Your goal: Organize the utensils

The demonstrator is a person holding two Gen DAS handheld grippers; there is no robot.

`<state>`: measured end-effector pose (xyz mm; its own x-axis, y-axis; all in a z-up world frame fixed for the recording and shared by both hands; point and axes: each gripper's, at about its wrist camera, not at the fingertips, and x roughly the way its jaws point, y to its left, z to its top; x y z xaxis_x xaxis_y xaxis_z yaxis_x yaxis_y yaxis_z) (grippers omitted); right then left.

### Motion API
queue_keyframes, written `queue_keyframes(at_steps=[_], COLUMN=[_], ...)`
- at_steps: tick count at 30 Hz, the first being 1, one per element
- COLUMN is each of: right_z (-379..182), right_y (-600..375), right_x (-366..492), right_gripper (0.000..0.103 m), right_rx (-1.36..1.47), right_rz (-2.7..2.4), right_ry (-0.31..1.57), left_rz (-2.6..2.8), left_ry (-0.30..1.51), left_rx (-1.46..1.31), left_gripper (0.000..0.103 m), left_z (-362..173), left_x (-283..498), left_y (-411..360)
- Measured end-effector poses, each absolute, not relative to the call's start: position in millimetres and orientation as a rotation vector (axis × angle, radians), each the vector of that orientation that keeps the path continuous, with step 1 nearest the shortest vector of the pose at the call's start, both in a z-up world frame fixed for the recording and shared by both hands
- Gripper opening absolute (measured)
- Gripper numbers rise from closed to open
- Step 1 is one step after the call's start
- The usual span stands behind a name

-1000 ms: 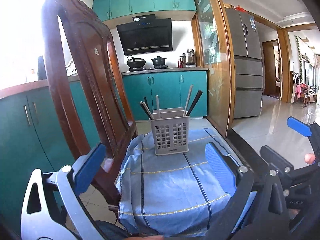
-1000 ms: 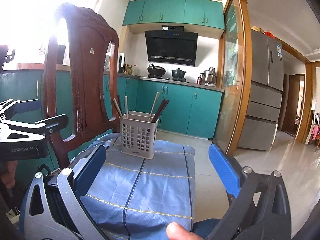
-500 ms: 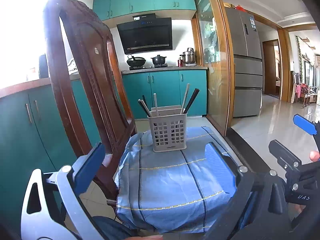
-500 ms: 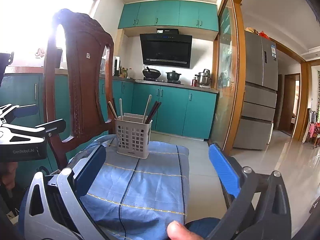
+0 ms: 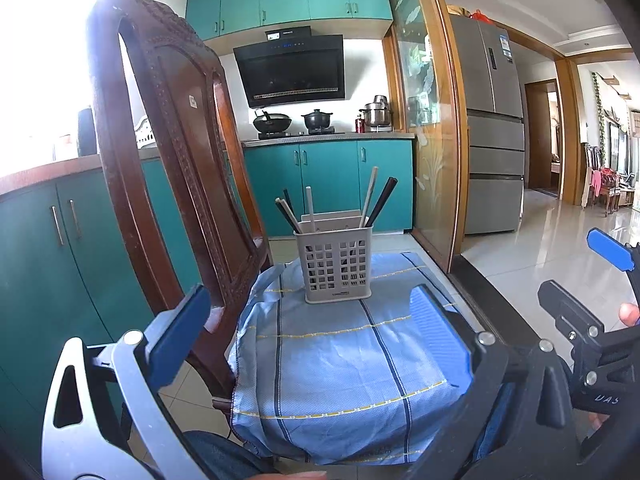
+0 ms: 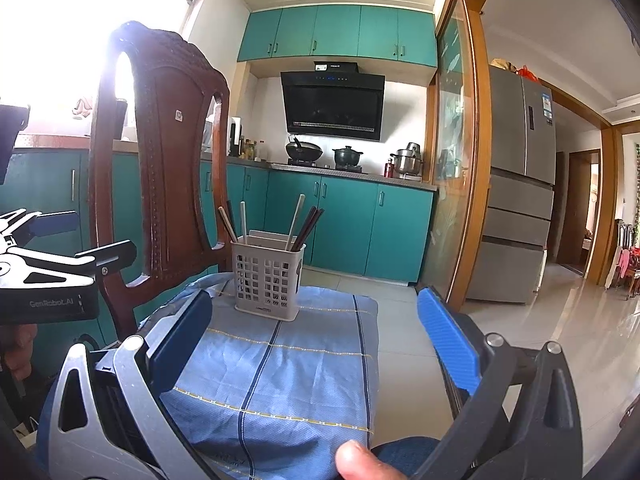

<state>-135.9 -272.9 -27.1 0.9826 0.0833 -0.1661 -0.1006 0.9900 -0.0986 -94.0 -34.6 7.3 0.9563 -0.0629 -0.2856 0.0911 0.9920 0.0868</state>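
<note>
Both the left tongs (image 5: 308, 340) and the right tongs (image 6: 316, 344) gape wide and hold nothing. The grey utensil basket (image 5: 338, 266) with chopsticks (image 5: 382, 202) stands upright ahead of them, on the blue-clothed desk (image 5: 340, 376)

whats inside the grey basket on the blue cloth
The grey basket holds several chopsticks, light and dark, leaning out of the top. Their lower ends are mostly hidden behind the grid wall, so an exact count is unclear.
</note>
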Motion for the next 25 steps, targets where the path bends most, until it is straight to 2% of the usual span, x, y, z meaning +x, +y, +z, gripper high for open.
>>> queue_keyframes(at_steps=[25], right_z=[-29], right_y=[-281], right_x=[-126], right_gripper=[0.100], right_rx=[-0.058], right_rz=[0.101], right_ry=[0.194], left_rz=[-0.087], left_ry=[0.349], left_rx=[0.089], left_gripper=[0.099], left_z=[2], left_x=[-89], left_y=[-39])
